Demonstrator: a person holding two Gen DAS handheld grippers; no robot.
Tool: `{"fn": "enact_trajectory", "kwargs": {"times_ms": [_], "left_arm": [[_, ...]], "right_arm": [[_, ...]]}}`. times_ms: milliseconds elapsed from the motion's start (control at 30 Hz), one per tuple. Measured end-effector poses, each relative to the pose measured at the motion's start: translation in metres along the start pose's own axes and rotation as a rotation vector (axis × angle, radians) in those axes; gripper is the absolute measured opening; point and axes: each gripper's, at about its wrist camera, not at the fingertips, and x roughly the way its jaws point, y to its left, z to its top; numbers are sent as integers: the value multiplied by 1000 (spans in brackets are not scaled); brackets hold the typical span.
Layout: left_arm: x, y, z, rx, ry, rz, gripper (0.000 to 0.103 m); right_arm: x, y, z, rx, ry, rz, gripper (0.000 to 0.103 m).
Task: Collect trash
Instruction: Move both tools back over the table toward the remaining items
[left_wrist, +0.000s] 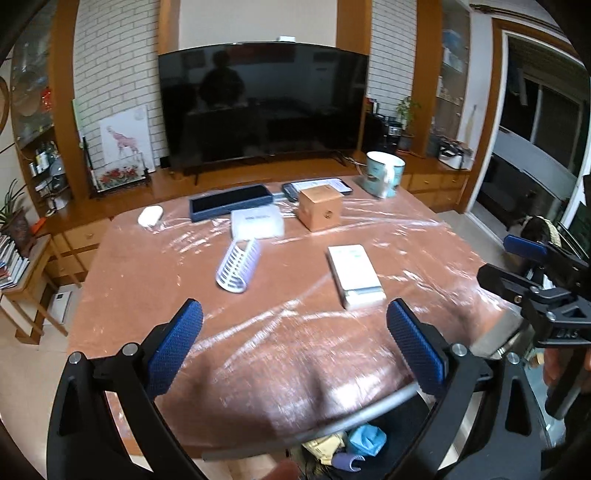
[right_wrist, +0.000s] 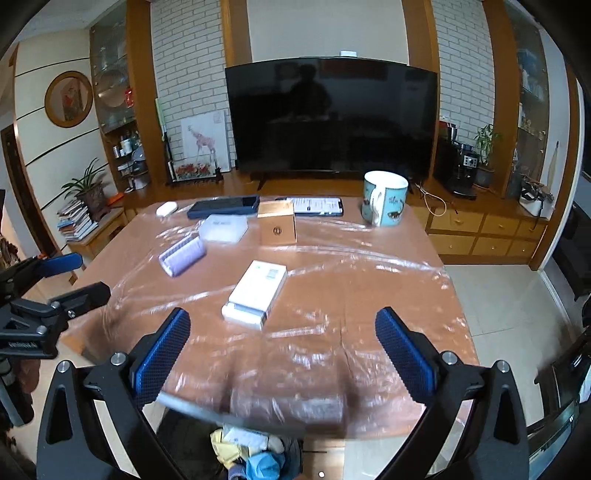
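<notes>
My left gripper (left_wrist: 294, 334) is open and empty above the near edge of the brown table (left_wrist: 147, 280). My right gripper (right_wrist: 283, 343) is open and empty too, over the same near edge; it also shows in the left wrist view (left_wrist: 517, 266). A white flat box (left_wrist: 355, 276) (right_wrist: 256, 293) lies just ahead of both. A lilac slotted holder (left_wrist: 238, 266) (right_wrist: 182, 254) lies on its side further left. Below the table edge is a bin with crumpled blue and yellow trash (left_wrist: 364, 441) (right_wrist: 255, 456).
Farther back on the table (right_wrist: 369, 295) are a tan cube box (left_wrist: 319, 212) (right_wrist: 277, 226), a clear plastic case (left_wrist: 257, 223), a dark blue case (left_wrist: 231, 202), a phone (left_wrist: 317, 186), a white mouse-like item (left_wrist: 150, 215) and a teal mug (left_wrist: 384, 173) (right_wrist: 385, 203). A TV (left_wrist: 264, 105) stands behind.
</notes>
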Motion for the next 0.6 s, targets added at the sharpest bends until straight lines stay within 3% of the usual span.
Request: {"fn": "enact_trajectory", "kwargs": {"times_ms": [333,600], "left_arm": [[35,22,15,-97,61,34,100],[69,39,16,-91,135,84,100]], "right_arm": [[37,1,18,78,29,21,99],[73,0,15,107,99,-14,99]]}}
